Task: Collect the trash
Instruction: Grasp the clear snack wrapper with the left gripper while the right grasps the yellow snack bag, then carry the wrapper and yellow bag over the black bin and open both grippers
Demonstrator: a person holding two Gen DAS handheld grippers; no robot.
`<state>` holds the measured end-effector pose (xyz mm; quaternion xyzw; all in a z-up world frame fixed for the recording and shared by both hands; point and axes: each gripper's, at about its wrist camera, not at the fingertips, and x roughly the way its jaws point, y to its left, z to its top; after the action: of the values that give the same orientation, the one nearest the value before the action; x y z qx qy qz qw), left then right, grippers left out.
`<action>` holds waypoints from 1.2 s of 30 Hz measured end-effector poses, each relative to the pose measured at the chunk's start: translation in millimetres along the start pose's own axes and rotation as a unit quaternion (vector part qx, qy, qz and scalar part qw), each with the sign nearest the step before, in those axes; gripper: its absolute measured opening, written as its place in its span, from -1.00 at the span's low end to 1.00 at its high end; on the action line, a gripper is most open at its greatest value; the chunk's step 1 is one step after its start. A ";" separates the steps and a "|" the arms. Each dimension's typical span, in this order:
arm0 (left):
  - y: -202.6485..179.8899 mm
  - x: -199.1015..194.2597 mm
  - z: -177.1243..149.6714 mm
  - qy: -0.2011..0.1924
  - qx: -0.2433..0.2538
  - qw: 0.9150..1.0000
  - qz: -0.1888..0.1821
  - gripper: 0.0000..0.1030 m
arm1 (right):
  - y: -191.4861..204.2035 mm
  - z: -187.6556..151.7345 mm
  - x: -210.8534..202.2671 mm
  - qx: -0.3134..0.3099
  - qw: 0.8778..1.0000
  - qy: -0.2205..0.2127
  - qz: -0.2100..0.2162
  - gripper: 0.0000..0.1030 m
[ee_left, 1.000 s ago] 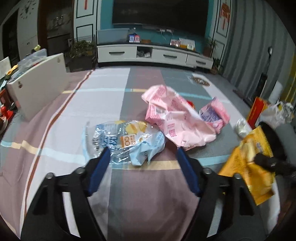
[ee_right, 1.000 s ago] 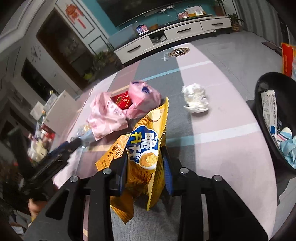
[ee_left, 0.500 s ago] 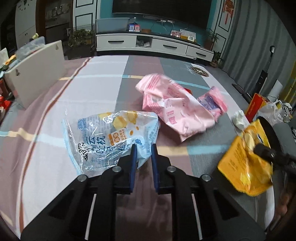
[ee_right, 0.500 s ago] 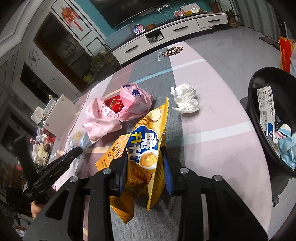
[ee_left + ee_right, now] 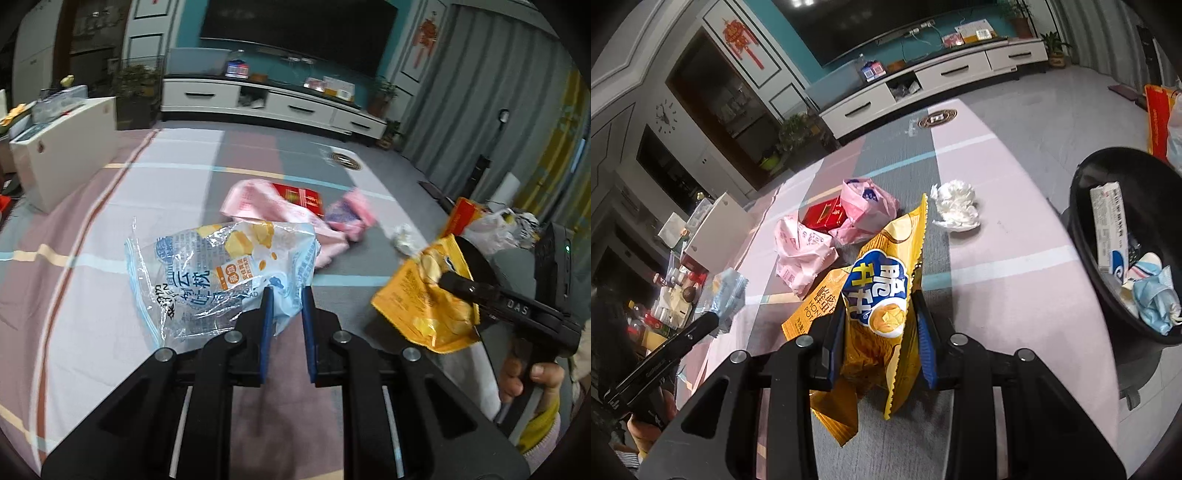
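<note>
Where the left gripper point(image 5: 287, 308) had its blue pads drawn narrow, they pinched the near corner of the clear-and-blue snack bag point(image 5: 221, 273), which hung lifted off the striped rug point(image 5: 92, 229) with most of its film trailing to the left of the jaws. The bag appeared empty, very light and limp; the film looked slick and crinkled, so a corner pinch was judged adequate for carrying but liable to slip if swung sharply. The right gripper point(image 5: 882, 328) was clamped across the lower middle of the yellow chip bag point(image 5: 882, 295), which stood upright between the pads, its foil stiffer and holding shape. Beyond both, the pink plastic bag point(image 5: 805, 251), the red carton point(image 5: 823, 216) resting against it and the crumpled white tissue point(image 5: 955, 206) lay on the rug, well apart from the grippers. The black bin point(image 5: 1082, 258), already holding wrappers, stood to the right of the chip bag. The tissue would likely compress and need a central grip; the carton, a grip across its flat sides.
</note>
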<state>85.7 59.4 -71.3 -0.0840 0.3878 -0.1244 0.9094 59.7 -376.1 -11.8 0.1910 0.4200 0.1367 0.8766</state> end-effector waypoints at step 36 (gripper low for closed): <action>-241.4 78.3 20.3 0.026 0.147 0.980 -0.128 -0.68 | -149.8 6.6 -134.2 0.111 0.968 -0.166 -0.149 -0.33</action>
<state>113.9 -192.9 -50.8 0.0046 0.3746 -0.2979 0.8780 -5.1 -564.5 16.4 0.2423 0.3051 -0.0767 0.9178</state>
